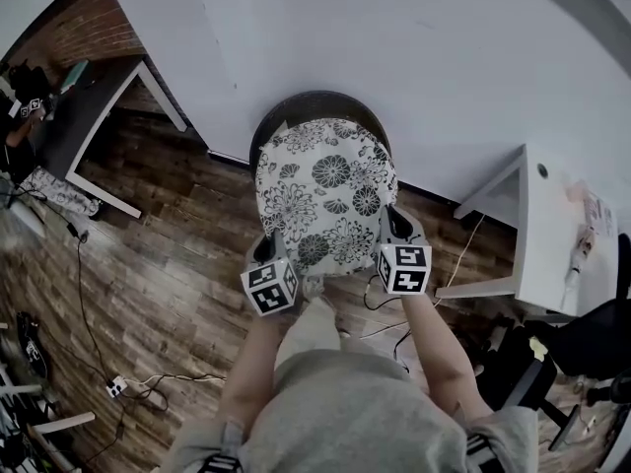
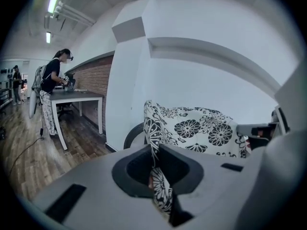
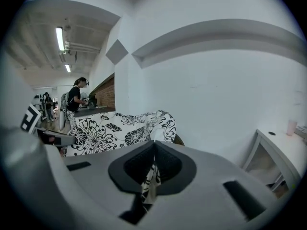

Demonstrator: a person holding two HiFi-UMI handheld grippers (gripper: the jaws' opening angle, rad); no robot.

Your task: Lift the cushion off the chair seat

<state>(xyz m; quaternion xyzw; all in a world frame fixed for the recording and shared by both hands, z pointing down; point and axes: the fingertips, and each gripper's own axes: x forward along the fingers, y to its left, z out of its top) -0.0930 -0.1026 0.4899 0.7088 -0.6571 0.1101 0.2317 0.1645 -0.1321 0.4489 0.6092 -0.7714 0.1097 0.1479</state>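
A grey-shirted torso [image 1: 355, 412] fills the bottom of the head view, and two bare forearms reach forward from it, roughly parallel with a gap between them. Each ends at a marker cube. The left gripper [image 1: 268, 254] and the right gripper [image 1: 392, 227] point away from the body and slope slightly downward, one at each near corner of the cushion [image 1: 325, 200]. In the left gripper view the dark, matte fingers [image 2: 132, 169] are nearly pressed together on a fold of the cushion's printed edge, which runs up through the slot. In the right gripper view the fingers [image 3: 170, 169] pinch a thinner pleat of the same cloth. The cushion is a soft, rounded square of pale fabric covered in large dark flower heads and leaves. It is held between the two grippers, tilted, over the chair [image 1: 296, 106]. Only the chair's dark curved rim shows, past the cushion's far edge, and I cannot tell whether that far edge touches the seat. Under everything lies a floor [image 1: 168, 215] of dark wood planks with cables trailing across it. Behind the chair stands a smooth white wall [image 1: 394, 47], and to the right there is a white table [image 1: 552, 235]. Far off in the left gripper view, a person [image 2: 50, 87] stands at another white-legged table [image 2: 72, 97] beside a brick wall [image 2: 93, 78].
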